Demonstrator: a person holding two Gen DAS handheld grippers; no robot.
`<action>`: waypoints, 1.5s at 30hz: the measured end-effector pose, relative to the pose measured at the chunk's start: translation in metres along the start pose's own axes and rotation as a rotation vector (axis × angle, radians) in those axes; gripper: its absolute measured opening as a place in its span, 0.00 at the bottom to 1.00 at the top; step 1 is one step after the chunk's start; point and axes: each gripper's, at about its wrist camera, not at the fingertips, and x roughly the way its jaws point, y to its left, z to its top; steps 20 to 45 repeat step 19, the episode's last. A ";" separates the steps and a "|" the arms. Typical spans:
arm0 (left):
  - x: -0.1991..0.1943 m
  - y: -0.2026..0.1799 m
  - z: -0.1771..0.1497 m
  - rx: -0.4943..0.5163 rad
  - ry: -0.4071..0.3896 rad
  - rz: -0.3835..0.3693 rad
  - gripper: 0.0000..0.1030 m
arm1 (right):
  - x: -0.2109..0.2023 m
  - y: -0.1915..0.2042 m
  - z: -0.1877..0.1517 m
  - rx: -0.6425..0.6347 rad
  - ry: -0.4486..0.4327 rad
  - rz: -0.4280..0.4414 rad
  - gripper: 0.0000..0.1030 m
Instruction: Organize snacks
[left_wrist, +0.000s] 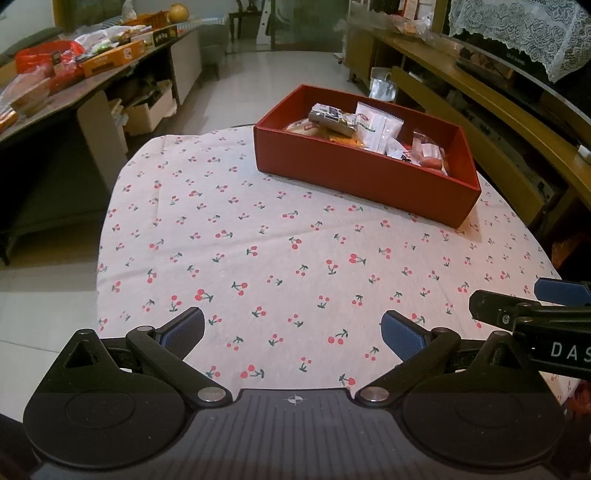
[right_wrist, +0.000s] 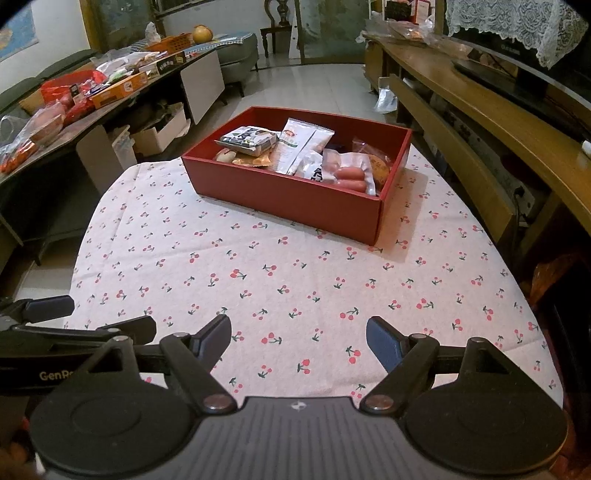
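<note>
A red box (left_wrist: 354, 177) stands at the far side of a table with a cherry-print cloth (left_wrist: 258, 258). It also shows in the right wrist view (right_wrist: 288, 199). It holds several snack packets: a dark packet (right_wrist: 249, 139), a white sachet (right_wrist: 301, 146) and a pack of sausages (right_wrist: 351, 173). My left gripper (left_wrist: 293, 330) is open and empty above the near cloth. My right gripper (right_wrist: 299, 338) is open and empty, beside the left one. The right gripper's fingers (left_wrist: 561, 291) show at the left view's right edge.
A long low table (right_wrist: 122, 107) on the left is piled with boxes and bags. A wooden TV cabinet (right_wrist: 480, 110) runs along the right. Tiled floor (right_wrist: 314, 85) lies beyond the table. The cloth (right_wrist: 295, 280) between grippers and box is bare.
</note>
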 end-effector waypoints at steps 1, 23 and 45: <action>0.000 0.000 0.000 0.000 0.000 0.000 1.00 | 0.000 0.000 0.000 -0.001 0.000 -0.001 0.89; -0.003 0.001 -0.005 0.004 0.002 0.006 1.00 | -0.002 0.002 -0.004 -0.007 0.005 0.009 0.90; -0.003 0.001 -0.005 0.004 0.002 0.006 1.00 | -0.002 0.002 -0.004 -0.007 0.005 0.009 0.90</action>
